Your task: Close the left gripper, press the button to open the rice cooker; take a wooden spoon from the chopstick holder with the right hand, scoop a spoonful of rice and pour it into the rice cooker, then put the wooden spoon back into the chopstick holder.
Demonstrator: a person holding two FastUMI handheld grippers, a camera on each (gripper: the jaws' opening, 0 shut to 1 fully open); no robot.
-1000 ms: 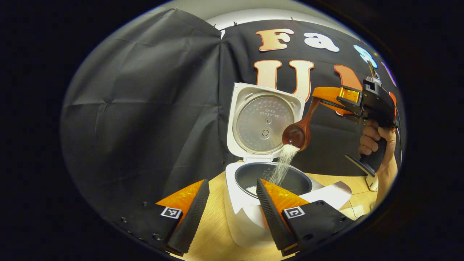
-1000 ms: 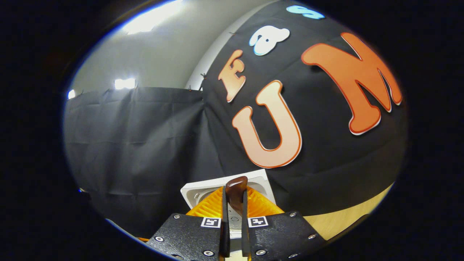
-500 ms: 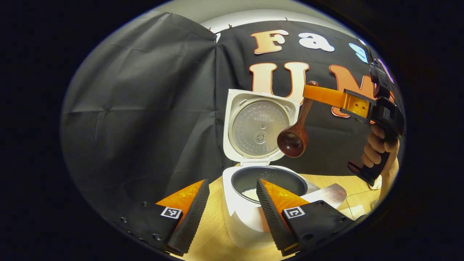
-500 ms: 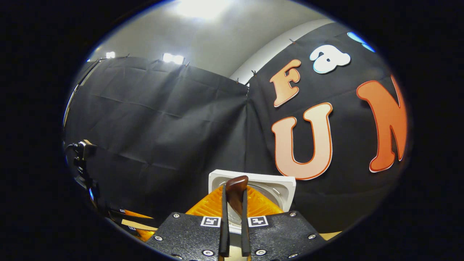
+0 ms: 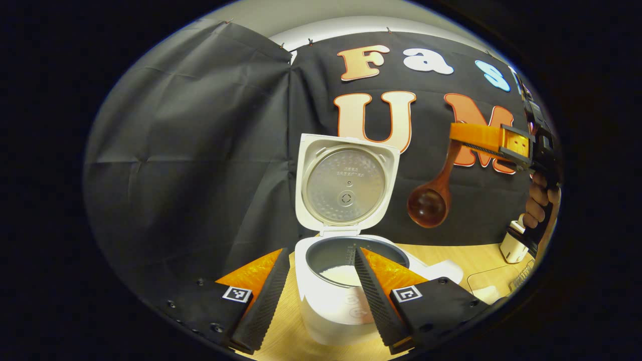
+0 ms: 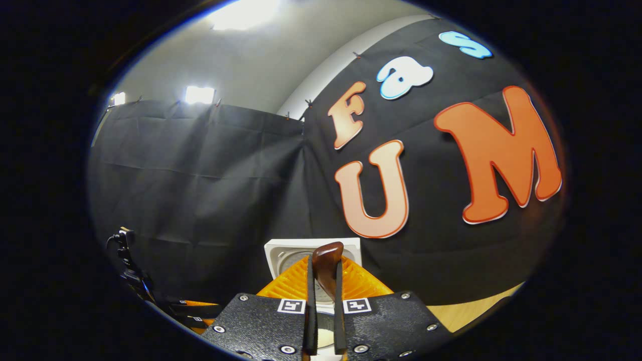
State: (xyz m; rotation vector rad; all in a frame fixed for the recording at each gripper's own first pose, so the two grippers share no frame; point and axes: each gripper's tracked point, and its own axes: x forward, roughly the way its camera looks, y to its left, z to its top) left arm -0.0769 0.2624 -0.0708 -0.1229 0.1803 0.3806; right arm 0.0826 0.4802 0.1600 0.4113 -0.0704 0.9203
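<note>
Left gripper view first, sweeping from the left: black cloth wall [image 5: 190, 150] fills that side, then the left gripper [image 5: 318, 296] at the bottom edge, its two orange-and-black fingers spread wide apart and holding nothing. Between them and just beyond sits the white rice cooker [image 5: 331, 306] on the light wooden table [image 5: 286, 336], its right finger partly covering the pot's rim. The lid [image 5: 347, 183] stands upright, metal inner plate facing us, and a small heap of white rice [image 5: 341, 275] lies at the bottom of the dark inner pot. Moving right, the wooden spoon [image 5: 431, 198] hangs in the air beside the lid, clear of the cooker, bowl down and looking empty. Its handle runs up into the right gripper [image 5: 481, 138], held by a hand [image 5: 539, 200] at the far right. Below that hand stands a small white item [image 5: 512, 246] on the table, too near the edge to identify, possibly the chopstick holder.

Right gripper view: cloth wall on the left, the left gripper low at the left edge, then the right gripper's fingers closed tight on the dark spoon handle, with the cooker lid's top peeking just behind
</note>
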